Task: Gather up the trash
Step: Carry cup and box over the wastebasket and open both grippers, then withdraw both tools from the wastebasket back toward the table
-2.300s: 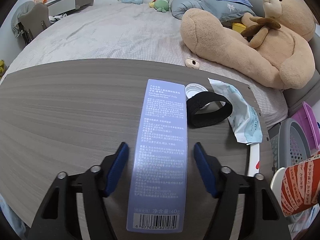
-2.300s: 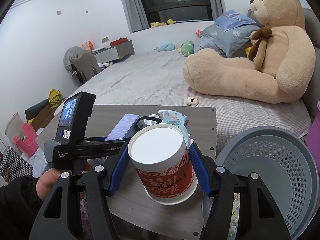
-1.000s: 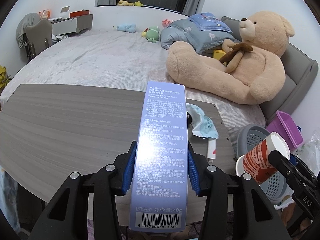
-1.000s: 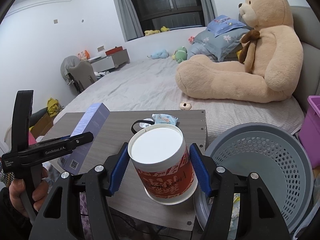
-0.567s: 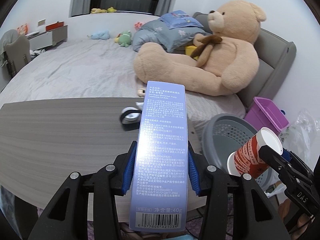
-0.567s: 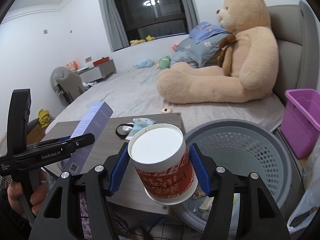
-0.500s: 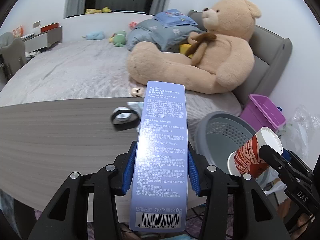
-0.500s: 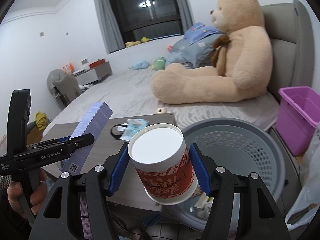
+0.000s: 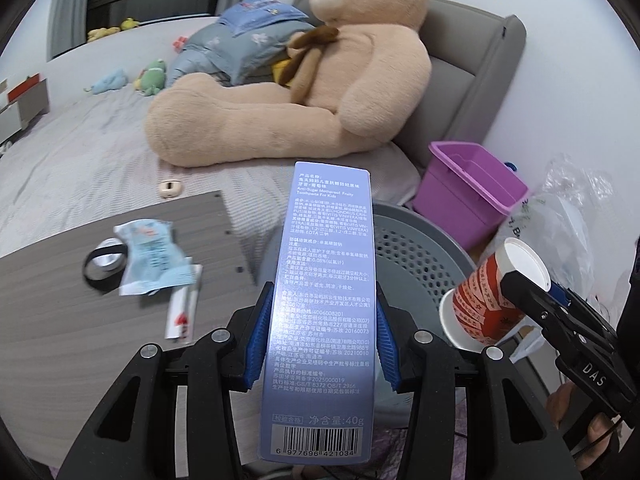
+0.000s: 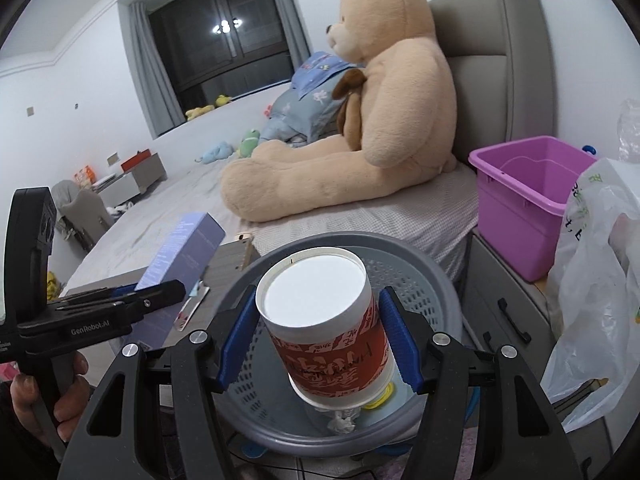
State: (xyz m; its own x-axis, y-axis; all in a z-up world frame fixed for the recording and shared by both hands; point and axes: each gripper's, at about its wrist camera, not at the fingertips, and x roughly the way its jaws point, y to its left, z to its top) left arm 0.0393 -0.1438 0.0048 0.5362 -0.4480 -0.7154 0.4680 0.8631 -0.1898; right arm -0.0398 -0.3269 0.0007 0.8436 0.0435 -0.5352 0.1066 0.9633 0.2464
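Two grips, both loaded: left gripper (image 9: 320, 350) has its blue pads clamped on the long sides of a tall lilac toothpaste box (image 9: 326, 308), long axis running straight out along the fingers, barcode end nearest the cam; right gripper (image 10: 318, 342) is clamped on a red-and-white paper cup (image 10: 328, 326), mouth facing the cam, base pointing away and down. Key relation: grey perforated basket (image 10: 432, 276) sits on the floor just past the table's right edge, and in the right wrist view the cup hangs directly over its opening w/ bits of rubbish visible at the bottom; the box's far end only just overlaps the basket rim (image 9: 404, 216) in the left wrist view. So right hand looks nearer to a drop; left prob needs more travel rightward. Left on the table (image 9: 48, 300) near its right edge: a blue wrapper (image 9: 154, 258), black band (image 9: 104, 268), and a small red-and-white sachet (image 9: 182, 314).
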